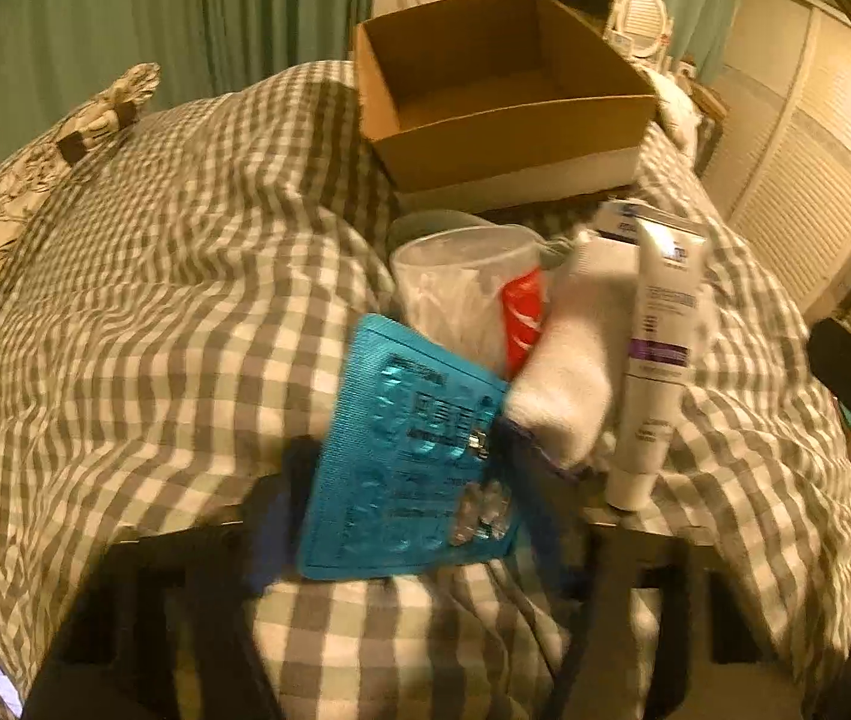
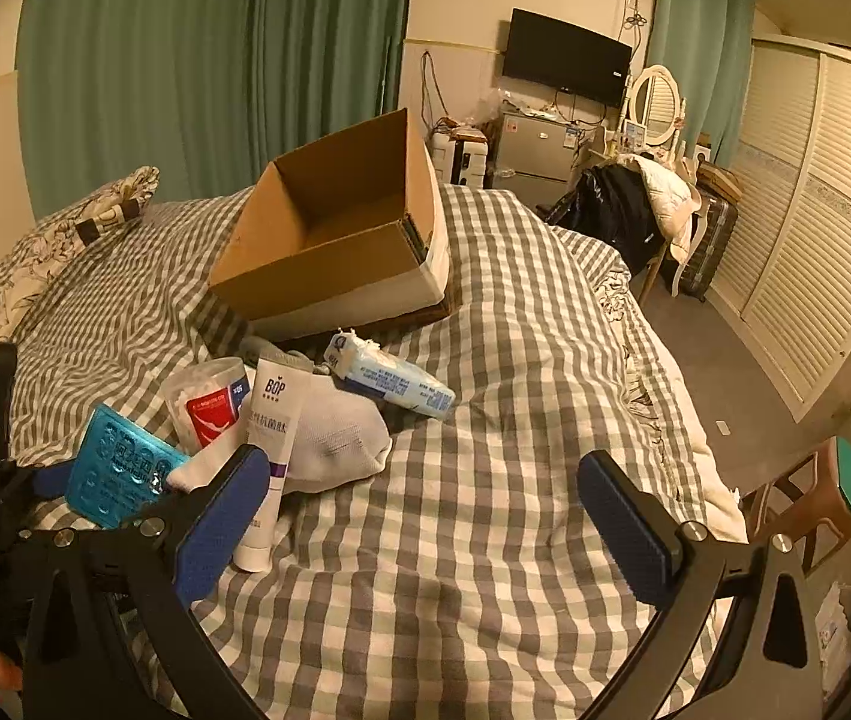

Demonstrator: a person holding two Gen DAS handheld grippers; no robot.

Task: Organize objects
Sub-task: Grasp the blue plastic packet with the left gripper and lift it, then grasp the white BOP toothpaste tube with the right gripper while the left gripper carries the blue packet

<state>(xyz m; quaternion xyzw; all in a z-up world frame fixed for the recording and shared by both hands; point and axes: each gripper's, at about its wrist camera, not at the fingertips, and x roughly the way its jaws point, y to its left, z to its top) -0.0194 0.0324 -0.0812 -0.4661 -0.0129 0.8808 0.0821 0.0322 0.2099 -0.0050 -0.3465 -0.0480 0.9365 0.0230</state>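
My left gripper [image 1: 407, 480] is shut on a teal blister pack of pills [image 1: 407, 450] and holds it above the checked bedspread; the pack also shows in the right wrist view [image 2: 119, 468]. Behind it lie a clear tub of cotton swabs [image 1: 461, 288], a white sock [image 1: 569, 384], a white tube [image 1: 659, 354] and a small blue-white packet [image 2: 389, 378]. An open, empty cardboard box [image 1: 503, 96] stands farther back on the bed, also seen in the right wrist view [image 2: 335, 228]. My right gripper [image 2: 425, 510] is open and empty over the bedspread, right of the pile.
A patterned pillow [image 2: 59, 234] lies at the far left of the bed. Beyond the bed's right edge are a chair with clothes [image 2: 647, 204], a stool [image 2: 815, 492] and louvred wardrobe doors [image 2: 815, 240]. Green curtains [image 2: 185, 60] hang behind.
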